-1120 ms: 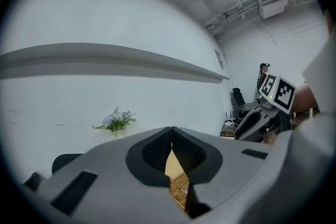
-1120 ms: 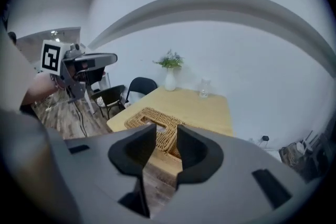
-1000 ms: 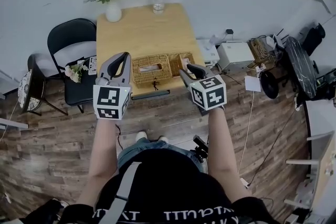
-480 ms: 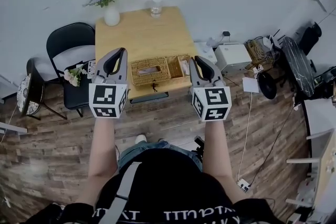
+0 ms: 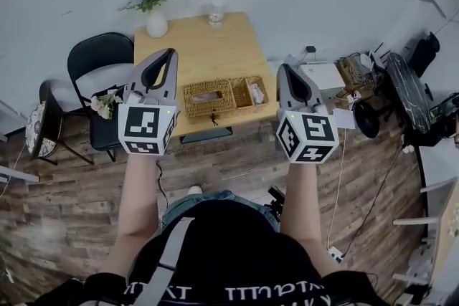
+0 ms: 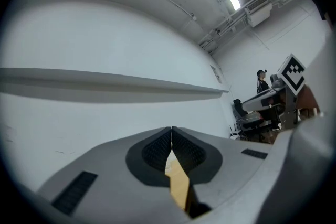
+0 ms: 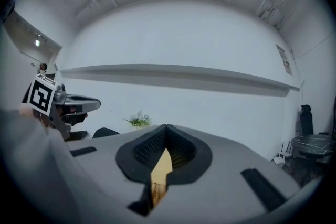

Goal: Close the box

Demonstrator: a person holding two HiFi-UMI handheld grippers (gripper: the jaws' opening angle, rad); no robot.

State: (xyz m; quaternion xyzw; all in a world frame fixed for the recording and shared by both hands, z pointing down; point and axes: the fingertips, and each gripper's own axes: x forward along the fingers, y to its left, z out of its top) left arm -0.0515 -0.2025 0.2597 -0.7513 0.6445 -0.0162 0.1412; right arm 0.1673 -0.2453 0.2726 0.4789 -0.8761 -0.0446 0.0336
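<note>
Wooden table (image 5: 193, 54), hand-held grippers (image 5: 171, 54) (image 5: 284, 69) closed (both empty)

Head camera looks down; both others (level) share the wall (image 6: 105, 34).

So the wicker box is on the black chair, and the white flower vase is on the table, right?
No: the head view shows the wicker box on the wooden table, near its front edge, not on the black chair. The white flower vase is on the table, as you said.
</note>
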